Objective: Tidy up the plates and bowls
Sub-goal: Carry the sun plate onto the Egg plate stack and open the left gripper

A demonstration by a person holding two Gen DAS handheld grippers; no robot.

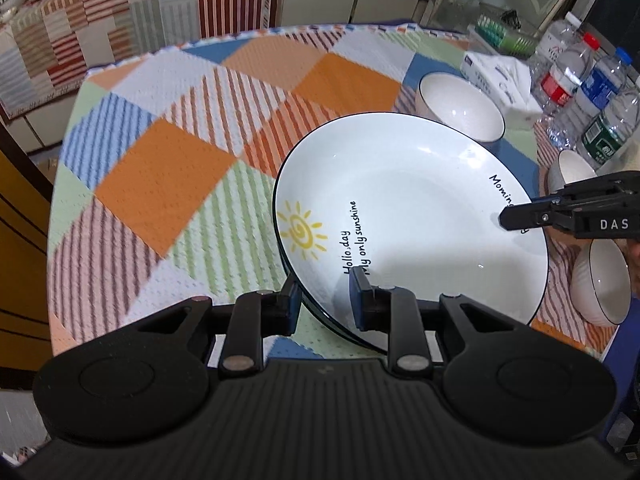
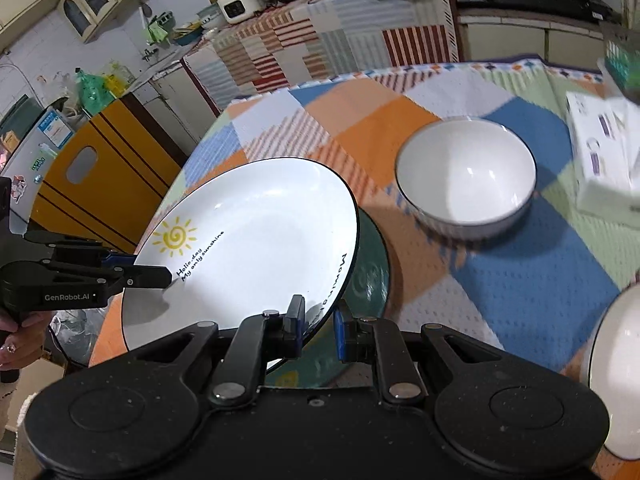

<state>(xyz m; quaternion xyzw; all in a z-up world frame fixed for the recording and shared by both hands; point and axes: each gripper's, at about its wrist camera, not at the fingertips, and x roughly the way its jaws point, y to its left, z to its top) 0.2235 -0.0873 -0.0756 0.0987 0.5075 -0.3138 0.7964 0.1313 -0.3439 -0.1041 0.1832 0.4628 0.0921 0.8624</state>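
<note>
The white sun-printed plate [image 1: 408, 216] is held tilted above the desk [image 1: 160, 184], its rim clamped at opposite edges by the left gripper [image 1: 325, 300] and the right gripper [image 2: 319, 326]. The sorting is judged barely begun: one large bowl [image 2: 466, 176] and the smaller bowls [image 1: 600, 280] at the right of the frame are seen unstacked. Only in the right wrist view is a dark green plate [image 2: 370, 276] shown lying beneath the lifted one; bottles [image 1: 576, 80] appear only in the left view.
</note>
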